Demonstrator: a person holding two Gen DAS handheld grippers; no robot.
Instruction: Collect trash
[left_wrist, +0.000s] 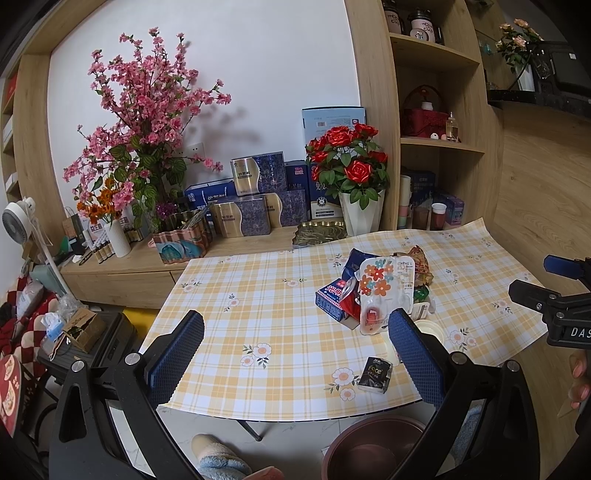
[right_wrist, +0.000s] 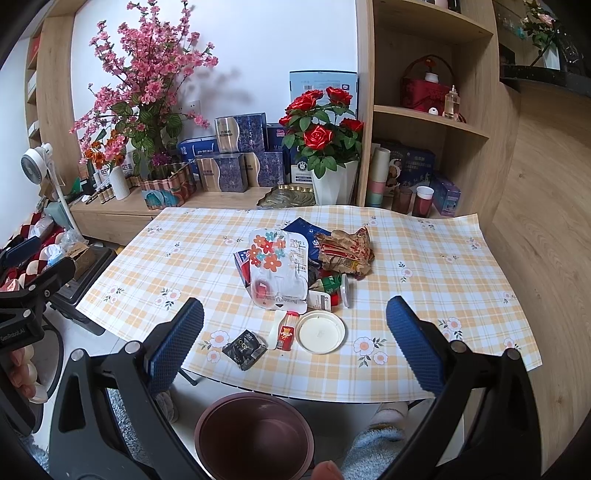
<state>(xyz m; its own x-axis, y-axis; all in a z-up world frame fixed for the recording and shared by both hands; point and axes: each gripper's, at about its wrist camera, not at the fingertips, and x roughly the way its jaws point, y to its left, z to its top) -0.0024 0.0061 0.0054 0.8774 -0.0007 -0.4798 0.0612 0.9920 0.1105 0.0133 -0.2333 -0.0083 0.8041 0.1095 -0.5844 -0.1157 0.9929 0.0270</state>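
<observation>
Both grippers hover spread wide and empty over the near edge of the table (right_wrist: 461, 266).

The left gripper (left_wrist: 295, 350) and right gripper (right_wrist: 295, 339) grasp nothing. A trash pile (right_wrist: 295, 258) sits mid-table; nearer lie a white lid (right_wrist: 321, 331), a black packet (right_wrist: 244, 349) and a small red wrapper (right_wrist: 286, 334). A brown bin (right_wrist: 255, 435) stands on the floor below the near edge.

Background: pink blossom arrangement (right_wrist: 147, 74), red roses in a white vase (right_wrist: 325, 136), stacked blue gift boxes (right_wrist: 240, 155), small white fan (right_wrist: 33, 162).
</observation>
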